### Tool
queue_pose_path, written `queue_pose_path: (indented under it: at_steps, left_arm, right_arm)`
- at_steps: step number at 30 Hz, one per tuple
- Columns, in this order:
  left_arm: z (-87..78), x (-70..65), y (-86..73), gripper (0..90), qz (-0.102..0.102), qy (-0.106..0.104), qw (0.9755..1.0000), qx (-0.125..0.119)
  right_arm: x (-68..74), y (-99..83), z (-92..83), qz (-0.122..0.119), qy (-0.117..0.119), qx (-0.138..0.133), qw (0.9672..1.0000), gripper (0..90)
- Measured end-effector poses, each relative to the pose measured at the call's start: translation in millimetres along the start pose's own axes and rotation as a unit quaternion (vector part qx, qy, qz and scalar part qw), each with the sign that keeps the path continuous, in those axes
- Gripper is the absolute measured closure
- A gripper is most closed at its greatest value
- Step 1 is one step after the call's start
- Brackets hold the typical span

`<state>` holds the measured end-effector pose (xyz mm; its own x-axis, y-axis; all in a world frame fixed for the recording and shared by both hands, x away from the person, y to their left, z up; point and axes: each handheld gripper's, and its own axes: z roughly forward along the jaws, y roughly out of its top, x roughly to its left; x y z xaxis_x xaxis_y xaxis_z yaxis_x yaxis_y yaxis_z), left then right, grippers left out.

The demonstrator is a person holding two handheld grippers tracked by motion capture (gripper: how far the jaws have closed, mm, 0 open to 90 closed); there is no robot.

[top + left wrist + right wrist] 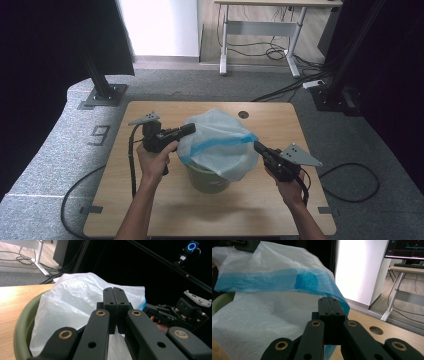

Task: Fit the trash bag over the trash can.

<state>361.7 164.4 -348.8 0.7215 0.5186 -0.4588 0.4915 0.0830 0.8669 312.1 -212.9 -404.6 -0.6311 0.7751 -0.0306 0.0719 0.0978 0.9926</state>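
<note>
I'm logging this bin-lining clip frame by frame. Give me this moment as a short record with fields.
work: fitting a white plastic bag with a blue band over a green bin
left gripper: jaws shut on the bag's edge at its left side
right gripper: jaws shut on the bag's blue edge at its right side
bag: bunched over the bin's mouth
surface: wooden table

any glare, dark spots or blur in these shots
High view: the doorway behind the table is blown out white, both sides fall to black, and the bag stays readable. Left gripper view: the background is mostly black, and the closed left claw looks sharp. Right gripper view: a bright white wall glares, and the bag's blue band looks soft.
</note>
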Motion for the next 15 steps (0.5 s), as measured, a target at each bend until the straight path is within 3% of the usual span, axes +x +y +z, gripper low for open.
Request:
queue_pose_path:
  at_steps: [15]
  left_arm:
    - [-0.3, -1.6, 2.4, 89.9, 0.002, -0.002, 1.0, 0.0]
  right_arm:
    - [-2.7, -4.1, -12.5, -0.015, 0.018, 0.006, 0.9997, 86.1]
